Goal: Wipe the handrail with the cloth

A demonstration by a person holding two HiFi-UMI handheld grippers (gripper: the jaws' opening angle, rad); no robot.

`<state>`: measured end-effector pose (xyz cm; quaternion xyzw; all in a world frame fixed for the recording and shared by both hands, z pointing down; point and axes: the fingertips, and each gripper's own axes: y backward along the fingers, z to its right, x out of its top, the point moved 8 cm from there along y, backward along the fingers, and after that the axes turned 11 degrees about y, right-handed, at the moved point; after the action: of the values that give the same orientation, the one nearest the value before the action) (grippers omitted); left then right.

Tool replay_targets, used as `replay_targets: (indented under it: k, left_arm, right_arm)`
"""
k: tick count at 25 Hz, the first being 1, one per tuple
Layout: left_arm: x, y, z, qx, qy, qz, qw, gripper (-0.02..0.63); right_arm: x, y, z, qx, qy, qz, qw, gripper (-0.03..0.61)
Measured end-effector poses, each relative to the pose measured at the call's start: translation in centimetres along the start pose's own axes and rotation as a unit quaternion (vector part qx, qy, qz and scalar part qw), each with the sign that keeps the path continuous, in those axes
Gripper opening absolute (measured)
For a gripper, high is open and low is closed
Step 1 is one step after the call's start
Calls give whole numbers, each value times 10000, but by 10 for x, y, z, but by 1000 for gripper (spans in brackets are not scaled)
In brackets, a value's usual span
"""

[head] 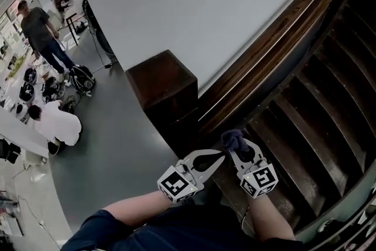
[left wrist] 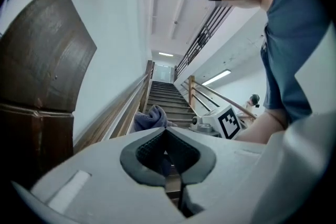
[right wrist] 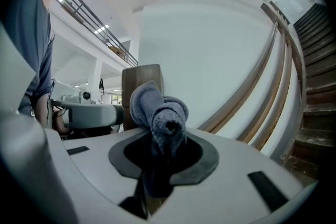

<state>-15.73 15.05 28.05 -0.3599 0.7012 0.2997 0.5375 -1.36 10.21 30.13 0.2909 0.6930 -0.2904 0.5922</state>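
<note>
At the stair foot, the right gripper (head: pixel 234 149) is pinching the bunched cloth (head: pixel 233 138) by the handrail (head: pixel 276 38) while the left gripper (head: pixel 217 157) is hanging closed and empty, wiping seemingly barely started.

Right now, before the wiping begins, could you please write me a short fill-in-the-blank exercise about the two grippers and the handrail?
1. The right gripper is shut on the ____.
2. The left gripper has its jaws together and holds ____.
3. The wooden handrail runs along a wall whose colour is ____.

Missing words: cloth; nothing; white.
</note>
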Motion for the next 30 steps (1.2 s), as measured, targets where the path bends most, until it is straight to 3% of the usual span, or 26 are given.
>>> replay_targets:
  k: [10,30]
  left_arm:
    - [9,66,33,136,195,248,9994,2]
    - [4,62,43,75,222,274,9994,2]
  right_arm:
    - [33,26,-73,309,-169,215,9991,95]
    - [29,52,-78,248,-455,162,9985,95]
